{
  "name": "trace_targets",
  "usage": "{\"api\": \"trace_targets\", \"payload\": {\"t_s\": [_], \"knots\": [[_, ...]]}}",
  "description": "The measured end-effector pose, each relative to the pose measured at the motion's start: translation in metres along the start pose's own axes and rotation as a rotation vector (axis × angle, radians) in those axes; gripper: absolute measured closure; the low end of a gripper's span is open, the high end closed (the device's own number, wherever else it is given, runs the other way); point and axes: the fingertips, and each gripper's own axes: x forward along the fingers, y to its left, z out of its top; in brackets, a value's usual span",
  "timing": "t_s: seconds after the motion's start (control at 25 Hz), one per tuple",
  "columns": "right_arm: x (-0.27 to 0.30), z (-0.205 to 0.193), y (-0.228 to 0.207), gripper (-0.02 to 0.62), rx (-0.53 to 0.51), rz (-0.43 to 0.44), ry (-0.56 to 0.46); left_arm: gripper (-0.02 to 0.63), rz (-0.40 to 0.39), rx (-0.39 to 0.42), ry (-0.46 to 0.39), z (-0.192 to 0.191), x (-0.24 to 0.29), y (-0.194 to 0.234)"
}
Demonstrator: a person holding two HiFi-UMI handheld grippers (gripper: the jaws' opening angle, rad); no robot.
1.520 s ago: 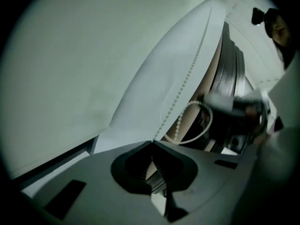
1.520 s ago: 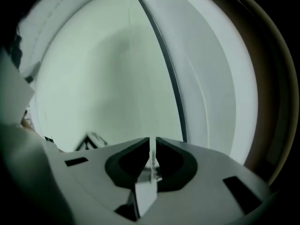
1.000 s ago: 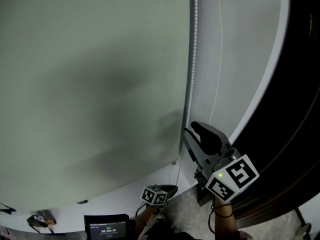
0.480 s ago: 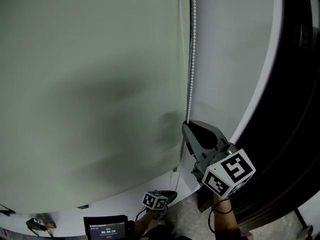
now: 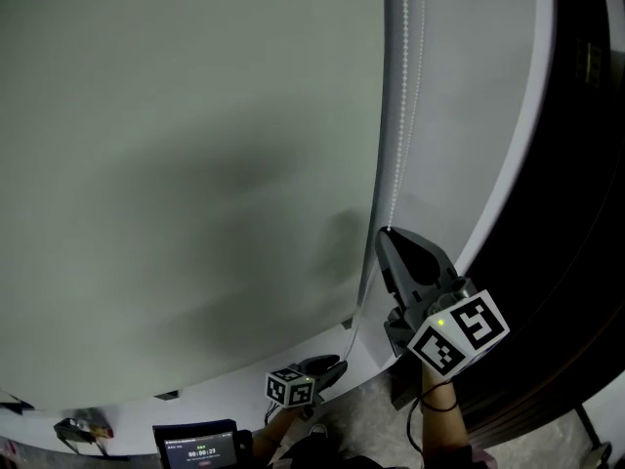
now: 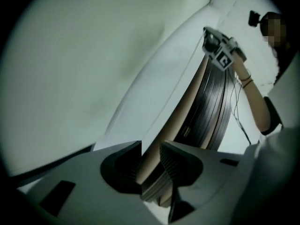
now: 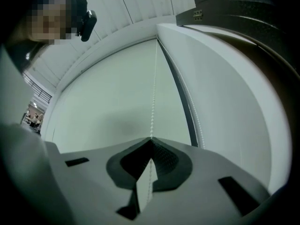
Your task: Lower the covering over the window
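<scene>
1. Grip on bead chain: my right tongs have just been closing and are now pinched fully together on it. In the right gripper view the tips meet right on the beads.
2. Right pr is held high and tilted upward, prob. so the next pull gets a long run down the chain.
3. Left tongs sit low in the head view, well below the right pr. Their jaws have just been opening and stand roughly halfway apart, w/ nothing pressed betw. them. The left gripper view shows only the dark ribbed surround thru the gap, no beads.
4. Why, as I read it: hand-over-hand work. One pr holds the chain so nothing slips, while the other lets go & resets.
5. Blind is the pale sheet filling most of the head view, w/ the chain hanging just beside its rt edge. Its lower edge curves nr a white ledge, but I can't tell how much drop is left.
</scene>
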Motion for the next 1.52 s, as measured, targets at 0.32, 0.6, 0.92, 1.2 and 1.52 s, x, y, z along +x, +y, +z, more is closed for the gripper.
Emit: {"api": "trace_targets", "payload": {"t_s": [0.32,0.6,0.92,1.2,1.52], "knots": [[-0.012,0.002,-0.006,0.585,-0.042,-0.04,0.028,0.5,-0.175,0.306,-0.514,0.243,-0.069,-0.102],[-0.014,0.0,-0.003,0.586,-0.05,-0.047,0.063,0.5,-0.299,0.612,-0.558,0.386,-0.094,-0.224],[-0.014,-0.001,0.003,0.586,-0.064,-0.045,0.091,0.502,-0.313,0.745,-0.493,0.415,-0.068,-0.267],[-0.018,-0.001,0.015,0.586,-0.07,-0.043,0.087,0.588,-0.357,0.609,-0.498,0.411,-0.078,-0.267],[-0.039,-0.097,0.018,0.586,-0.038,-0.085,0.276,0.592,-0.241,0.524,-0.312,0.337,-0.057,-0.21]]}}
